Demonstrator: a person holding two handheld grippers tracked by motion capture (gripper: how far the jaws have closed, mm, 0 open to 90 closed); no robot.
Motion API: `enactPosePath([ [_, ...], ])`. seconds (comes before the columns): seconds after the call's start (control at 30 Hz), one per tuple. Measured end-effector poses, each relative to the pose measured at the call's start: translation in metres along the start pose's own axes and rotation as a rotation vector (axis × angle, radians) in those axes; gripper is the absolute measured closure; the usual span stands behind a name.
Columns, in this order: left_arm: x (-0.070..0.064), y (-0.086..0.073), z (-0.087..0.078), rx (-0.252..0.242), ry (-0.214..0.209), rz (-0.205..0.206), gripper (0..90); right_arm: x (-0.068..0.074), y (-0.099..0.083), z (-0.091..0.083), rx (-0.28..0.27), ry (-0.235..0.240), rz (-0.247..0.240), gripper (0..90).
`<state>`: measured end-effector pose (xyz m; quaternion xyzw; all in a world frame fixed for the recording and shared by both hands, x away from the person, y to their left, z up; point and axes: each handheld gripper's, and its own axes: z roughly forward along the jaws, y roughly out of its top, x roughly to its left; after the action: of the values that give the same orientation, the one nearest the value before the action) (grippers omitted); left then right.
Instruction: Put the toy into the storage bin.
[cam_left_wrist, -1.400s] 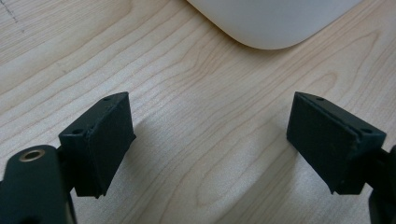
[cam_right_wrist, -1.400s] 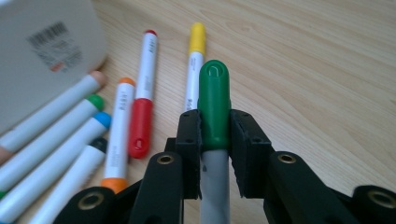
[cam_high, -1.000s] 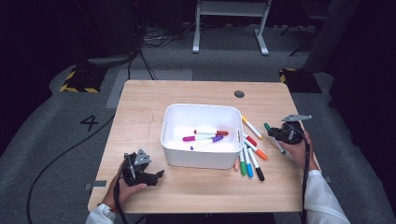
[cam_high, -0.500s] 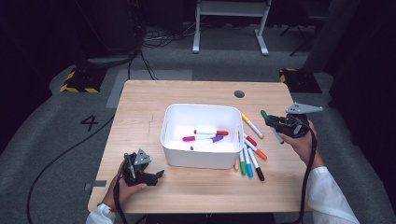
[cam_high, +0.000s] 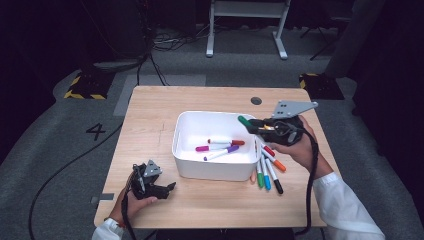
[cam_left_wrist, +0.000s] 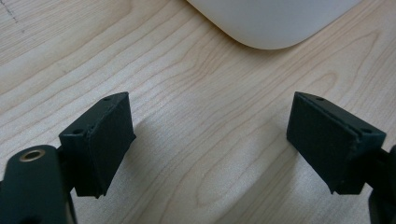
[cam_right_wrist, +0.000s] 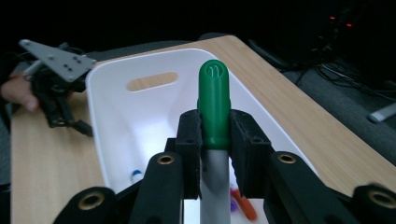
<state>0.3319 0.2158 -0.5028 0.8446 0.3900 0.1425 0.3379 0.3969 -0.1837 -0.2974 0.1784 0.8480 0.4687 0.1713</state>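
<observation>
Right now the right gripper (cam_right_wrist: 215, 154) pinches a green-capped marker (cam_right_wrist: 214, 105) over the white bin (cam_high: 200, 125) at frame centre, while the left gripper (cam_left_wrist: 210, 140) gapes wide, empty.

I work at a pale wooden table (cam_high: 165, 115) with a dark round grommet (cam_high: 256, 100) near its far edge. Around it lies grey carpet (cam_high: 60, 150) — a black number 4 (cam_high: 95, 131) is marked on it just off my left side. Yellow-and-black striped blocks (cam_high: 80, 85) sit at both far corners. Beyond stands a white metal frame (cam_high: 245, 25) with cables (cam_high: 165, 42) trailing beside it — the rest is dark.
</observation>
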Motion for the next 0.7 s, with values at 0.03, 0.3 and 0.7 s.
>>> enactPosePath([
  [0.03,0.000,0.000,0.000,0.000,0.000,0.000,14.9,0.007,0.006,0.005,0.009,0.014,-0.016,74.7],
  [0.3,0.000,0.000,0.000,0.000,0.002,0.001,15.0,0.039,0.021,0.051,0.135,0.102,-0.098,74.6],
  [0.7,0.000,0.000,0.000,0.001,-0.003,0.002,15.0,0.053,-0.002,0.088,0.291,0.174,-0.135,60.2],
])
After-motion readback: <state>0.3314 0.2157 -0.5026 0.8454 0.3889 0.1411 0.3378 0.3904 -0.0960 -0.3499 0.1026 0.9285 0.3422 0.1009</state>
